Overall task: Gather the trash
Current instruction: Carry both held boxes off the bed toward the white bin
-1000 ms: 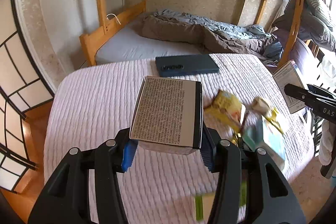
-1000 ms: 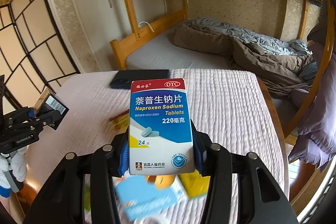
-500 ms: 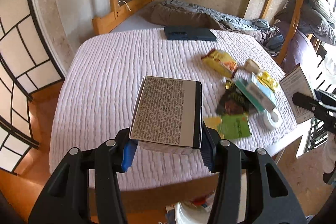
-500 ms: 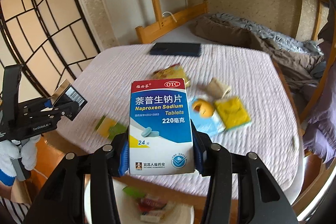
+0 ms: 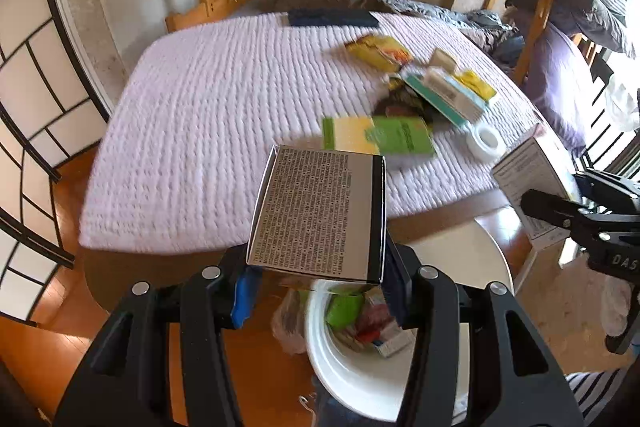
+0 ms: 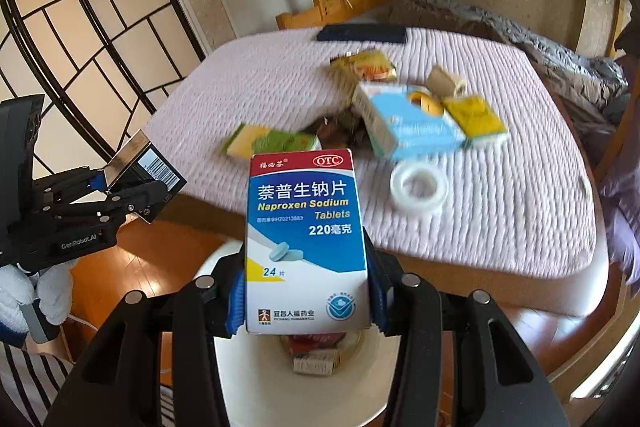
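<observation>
Left wrist view: my left tongs (image 5: 318,291) pinch a grey cardboard box with black fine print (image 5: 318,213), held above the white round bin (image 5: 352,379) on the wooden floor. Right tongs (image 6: 306,301) pinch a blue-white naproxen tablet carton (image 6: 306,239) over the same bin (image 6: 272,387). Loose wrappers, a light-blue box (image 6: 412,125) and a white tape roll (image 6: 418,187) lie on the lilac quilted counter (image 6: 500,211).

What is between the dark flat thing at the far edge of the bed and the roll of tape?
In the right wrist view, a yellow snack wrapper and a light blue box lie between the dark case and the tape roll.
</observation>
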A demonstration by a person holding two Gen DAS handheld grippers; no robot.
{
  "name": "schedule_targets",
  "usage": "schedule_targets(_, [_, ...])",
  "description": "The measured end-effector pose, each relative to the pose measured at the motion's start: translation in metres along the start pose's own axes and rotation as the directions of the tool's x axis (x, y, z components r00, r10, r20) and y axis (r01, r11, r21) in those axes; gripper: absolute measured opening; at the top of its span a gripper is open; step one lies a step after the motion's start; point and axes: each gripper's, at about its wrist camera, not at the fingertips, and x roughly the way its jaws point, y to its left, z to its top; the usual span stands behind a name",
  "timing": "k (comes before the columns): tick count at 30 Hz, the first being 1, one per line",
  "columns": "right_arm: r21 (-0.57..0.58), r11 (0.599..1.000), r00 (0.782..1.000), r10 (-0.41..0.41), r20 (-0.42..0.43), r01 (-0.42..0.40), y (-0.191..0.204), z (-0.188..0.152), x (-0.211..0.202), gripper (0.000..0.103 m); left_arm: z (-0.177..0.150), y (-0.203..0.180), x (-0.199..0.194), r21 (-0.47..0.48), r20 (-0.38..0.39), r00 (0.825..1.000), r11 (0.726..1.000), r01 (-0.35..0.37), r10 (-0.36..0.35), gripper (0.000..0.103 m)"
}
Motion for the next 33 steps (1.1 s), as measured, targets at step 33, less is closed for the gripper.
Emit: schedule_targets(33, [0.033, 0.999, 0.977, -0.035, -0.209, 0.043, -0.002, -0.076, 0.055, 0.046, -0.064, -0.045, 0.05, 0.092, -0.177, 0.984, 0.995, 0.04, -0.023, 0.052])
